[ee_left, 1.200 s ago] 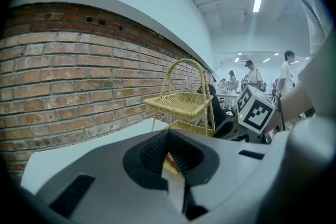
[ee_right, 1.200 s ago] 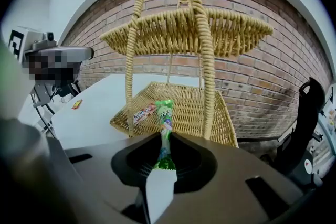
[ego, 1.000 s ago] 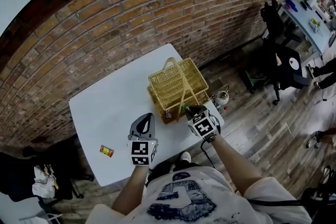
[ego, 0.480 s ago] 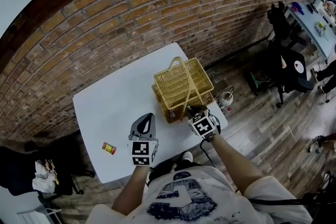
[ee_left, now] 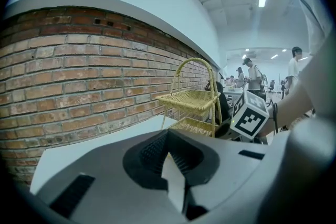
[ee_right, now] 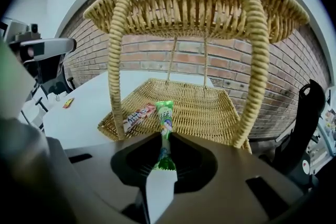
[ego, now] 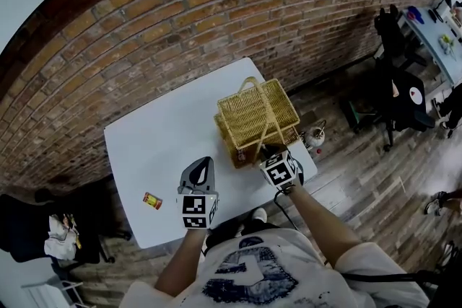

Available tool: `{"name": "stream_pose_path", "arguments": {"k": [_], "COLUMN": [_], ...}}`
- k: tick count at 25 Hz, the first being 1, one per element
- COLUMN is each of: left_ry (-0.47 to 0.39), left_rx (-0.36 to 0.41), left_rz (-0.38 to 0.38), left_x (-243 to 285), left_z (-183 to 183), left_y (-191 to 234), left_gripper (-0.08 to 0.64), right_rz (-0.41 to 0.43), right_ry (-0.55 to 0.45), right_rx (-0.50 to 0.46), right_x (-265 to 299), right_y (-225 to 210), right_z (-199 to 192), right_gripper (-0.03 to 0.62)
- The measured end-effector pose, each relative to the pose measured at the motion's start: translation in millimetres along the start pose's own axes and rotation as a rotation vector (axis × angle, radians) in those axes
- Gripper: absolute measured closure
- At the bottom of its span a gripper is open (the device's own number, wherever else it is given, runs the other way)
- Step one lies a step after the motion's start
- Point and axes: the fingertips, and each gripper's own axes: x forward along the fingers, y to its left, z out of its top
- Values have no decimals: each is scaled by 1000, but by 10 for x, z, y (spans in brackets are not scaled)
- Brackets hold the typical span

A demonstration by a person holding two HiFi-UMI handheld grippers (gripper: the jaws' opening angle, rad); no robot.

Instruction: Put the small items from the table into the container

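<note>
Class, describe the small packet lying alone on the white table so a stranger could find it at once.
Start at the white table by the brick wall, with a wicker basket at its right end. Near the opposite, left front corner lies the small packet. It is red and yellow and alone on bare tabletop, far from the basket.

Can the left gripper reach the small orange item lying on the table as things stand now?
Probably yes. The left gripper is empty, jaws together, and only bare table lies between it and the small orange item. It must open first.
</note>
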Motion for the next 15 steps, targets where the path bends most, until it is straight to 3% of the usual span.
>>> {"name": "stream_pose_path", "arguments": {"k": [15], "left_ry": [8], "left_rx": [-7], "left_rz": [14], "left_x": [-27], "left_z": [-22], "left_y": [39], "left_gripper": [512], "right_rz": [14], "right_ry": [-44], "right_rx": [24], "right_x": [32], "right_y": [42], "right_z": [72], "right_gripper": [512]}}
